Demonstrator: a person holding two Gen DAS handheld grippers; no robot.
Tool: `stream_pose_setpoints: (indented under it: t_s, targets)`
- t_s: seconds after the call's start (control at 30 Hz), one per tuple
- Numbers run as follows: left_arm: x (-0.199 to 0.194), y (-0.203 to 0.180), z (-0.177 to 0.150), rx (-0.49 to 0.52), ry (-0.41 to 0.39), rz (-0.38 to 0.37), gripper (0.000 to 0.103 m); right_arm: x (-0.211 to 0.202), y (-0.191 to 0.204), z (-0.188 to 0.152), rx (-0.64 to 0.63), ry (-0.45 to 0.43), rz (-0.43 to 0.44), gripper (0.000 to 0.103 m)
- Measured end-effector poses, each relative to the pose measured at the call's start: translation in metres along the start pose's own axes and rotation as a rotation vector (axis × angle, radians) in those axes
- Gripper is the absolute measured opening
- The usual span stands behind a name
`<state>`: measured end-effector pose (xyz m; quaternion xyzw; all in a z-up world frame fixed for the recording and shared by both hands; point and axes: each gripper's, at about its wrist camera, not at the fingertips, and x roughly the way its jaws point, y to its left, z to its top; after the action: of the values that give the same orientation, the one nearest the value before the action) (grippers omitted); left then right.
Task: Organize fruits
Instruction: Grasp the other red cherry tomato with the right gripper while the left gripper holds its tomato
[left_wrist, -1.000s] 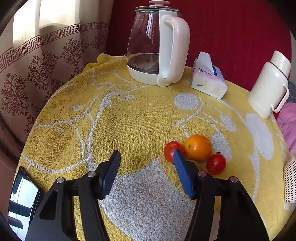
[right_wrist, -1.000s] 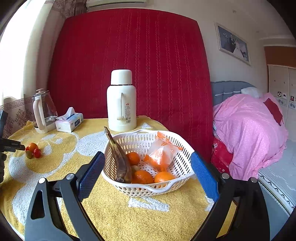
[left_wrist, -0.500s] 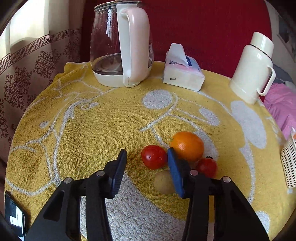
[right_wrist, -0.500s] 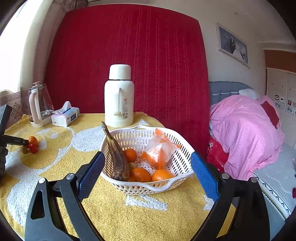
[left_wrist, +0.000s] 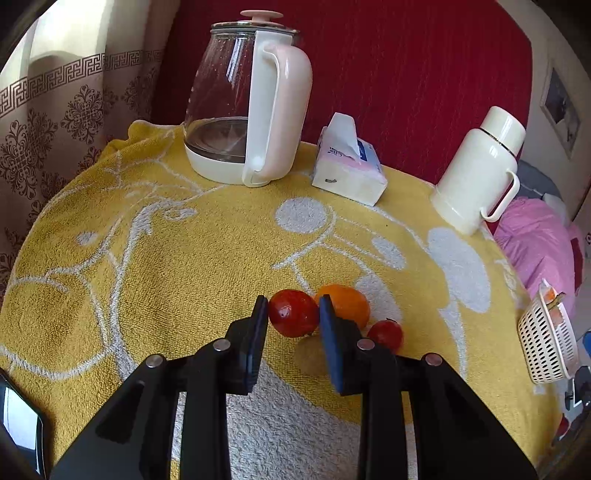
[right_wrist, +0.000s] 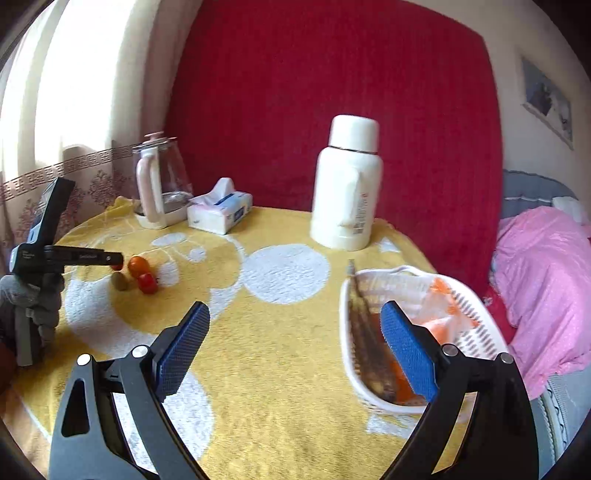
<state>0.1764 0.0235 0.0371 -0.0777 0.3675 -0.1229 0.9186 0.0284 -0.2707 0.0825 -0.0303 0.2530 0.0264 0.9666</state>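
**Loose fruit cluster, left side of the table: tomato between the jaws**

- Left gripper (left_wrist: 291, 317): jaws narrowed around the larger tomato (left_wrist: 293, 313), pads at or very near its flanks; it seems gripped, though the table's support cannot be ruled out. A sideways approach suits a round, soft fruit.
- Neighbours: orange (left_wrist: 349, 304) just behind the right pad, touching or nearly so; small tomato (left_wrist: 386, 332) just beside; a brownish kiwi-like fruit (right_wrist: 120, 281) at the near side of the cluster.
- Right gripper (right_wrist: 295, 347): jaws wide apart, holding nothing, poised above the towel (left_wrist: 147, 258) beside the basket (right_wrist: 369, 395).
- Basket: white, near the table's right edge, already holding a dark banana (right_wrist: 364, 332), oranges and a bag; the likely destination.
- Room: bare towel lies between cluster and basket. Kettle (left_wrist: 247, 110), tissue box (left_wrist: 347, 166) and thermos (left_wrist: 476, 170) line the far edge, well apart from that route.
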Motion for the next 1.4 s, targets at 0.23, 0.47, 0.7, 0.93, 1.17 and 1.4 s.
stream_pose_setpoints:
  t_s: [0.23, 0.47, 0.7, 0.93, 1.17, 1.4]
  targets:
    - [-0.021, 0.004, 0.008, -0.02, -0.067, 0.026, 0.029, 0.076, 0.075, 0.021, -0.058, 0.179, 0.317, 0.095]
    - [-0.02, 0.007, 0.006, -0.037, -0.064, 0.044, 0.029, 0.151, 0.123, 0.028, -0.075, 0.309, 0.388, 0.062]
    - [-0.02, 0.012, 0.006, -0.063, -0.064, 0.051, 0.029, 0.188, 0.134, 0.034, -0.049, 0.359, 0.412, 0.052]
    - [-0.021, 0.01, 0.006, -0.061, -0.063, 0.049, 0.029, 0.193, 0.144, 0.03, -0.071, 0.371, 0.408, 0.04]
    - [-0.022, 0.008, 0.006, -0.058, -0.061, 0.041, 0.029, 0.181, 0.136, 0.029, -0.037, 0.368, 0.398, 0.033]
    - [-0.026, 0.002, 0.004, -0.043, -0.068, 0.025, 0.029, 0.142, 0.123, 0.029, -0.035, 0.311, 0.385, 0.033]
